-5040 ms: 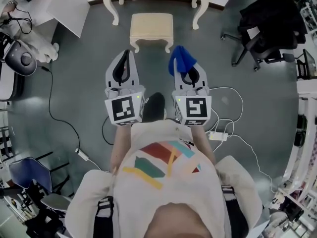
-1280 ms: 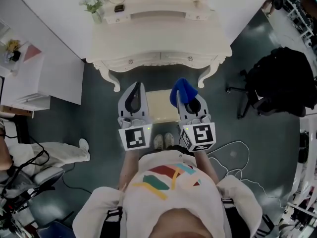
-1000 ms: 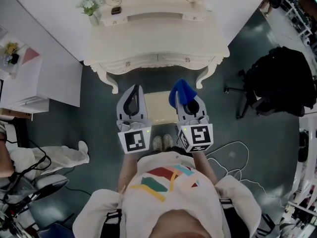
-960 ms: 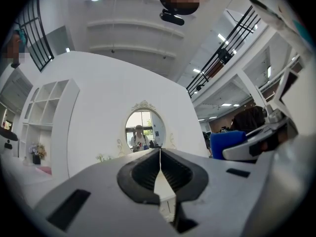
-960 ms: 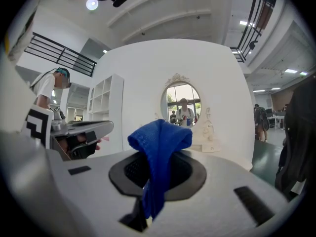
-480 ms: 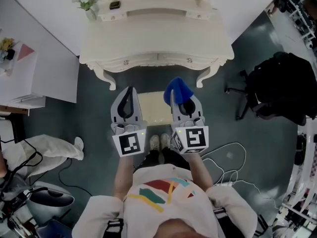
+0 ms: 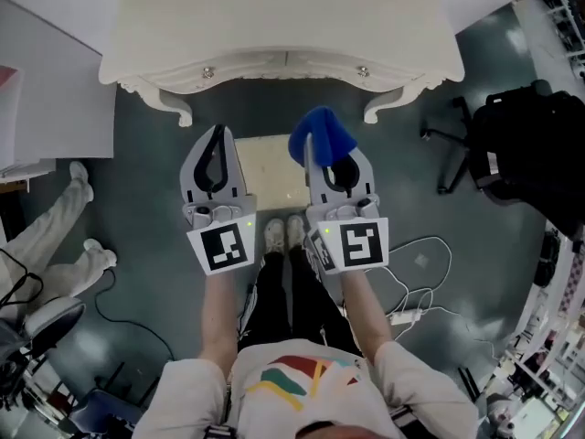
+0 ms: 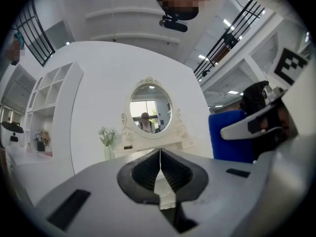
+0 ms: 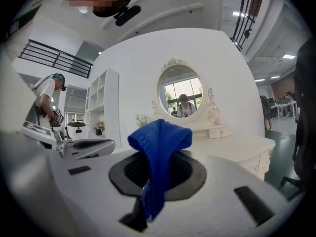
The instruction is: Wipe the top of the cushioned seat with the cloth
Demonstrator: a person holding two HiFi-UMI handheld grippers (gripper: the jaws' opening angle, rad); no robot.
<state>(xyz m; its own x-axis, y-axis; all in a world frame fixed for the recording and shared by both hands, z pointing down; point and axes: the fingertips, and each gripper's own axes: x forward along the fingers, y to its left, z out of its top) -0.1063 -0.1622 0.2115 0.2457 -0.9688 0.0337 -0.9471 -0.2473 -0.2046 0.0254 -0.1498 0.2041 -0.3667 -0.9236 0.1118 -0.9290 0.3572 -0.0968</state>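
The cream cushioned seat (image 7: 267, 170) stands on the floor just past my shoes, half under the dressing table's front edge. My left gripper (image 7: 218, 135) hovers over its left side, jaws shut with nothing between them (image 8: 160, 154). My right gripper (image 7: 317, 144) hovers over the seat's right side, shut on a blue cloth (image 7: 322, 137). The cloth (image 9: 159, 144) bunches out above the jaws and hides the fingertips. Neither gripper touches the seat; both point level toward the wall.
A cream dressing table (image 7: 283, 35) with an oval mirror (image 9: 182, 97) and a flower vase (image 8: 107, 141) stands ahead. A black office chair (image 7: 526, 149) stands right; white cables (image 7: 413, 282) trail on the floor. Another person's legs (image 7: 55, 227) are at left.
The head view has tilted down and closed in: the dressing table slid to the top edge and the seat now lies just beyond my shoes. Both grippers keep their grip states.
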